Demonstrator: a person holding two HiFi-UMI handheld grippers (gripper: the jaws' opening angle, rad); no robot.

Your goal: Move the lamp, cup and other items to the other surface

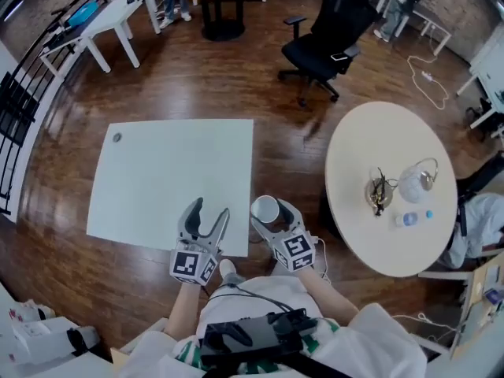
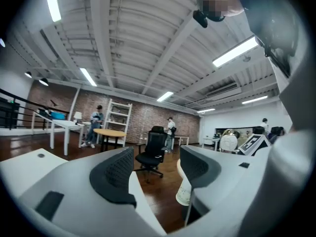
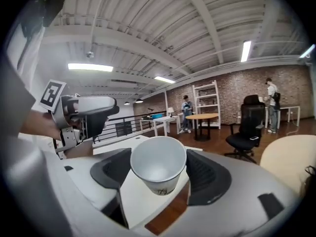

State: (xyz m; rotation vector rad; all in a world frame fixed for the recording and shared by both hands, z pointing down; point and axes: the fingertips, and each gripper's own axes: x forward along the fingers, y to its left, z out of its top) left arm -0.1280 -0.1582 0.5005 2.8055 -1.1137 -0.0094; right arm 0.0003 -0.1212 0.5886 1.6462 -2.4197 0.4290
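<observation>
A white paper cup (image 1: 265, 208) is held in the air between the pads of my right gripper (image 1: 272, 213), which is shut on it, just off the right front corner of the square white table (image 1: 157, 179). In the right gripper view the cup (image 3: 158, 164) points its open mouth at the camera between the two jaws. My left gripper (image 1: 211, 213) stands open and empty over that table's front edge. Its own view shows the open left gripper (image 2: 155, 169) and the cup (image 2: 183, 194) beside it. A white lamp (image 1: 417, 183) sits on the round cream table (image 1: 370, 148).
Beside the lamp lie a dark wiry item (image 1: 380, 192) and a small pale bottle-like item with a blue part (image 1: 409, 218). A black office chair (image 1: 327, 42) stands on the wood floor behind both tables. People stand at far tables. A small dark spot (image 1: 116, 137) marks the square table's far corner.
</observation>
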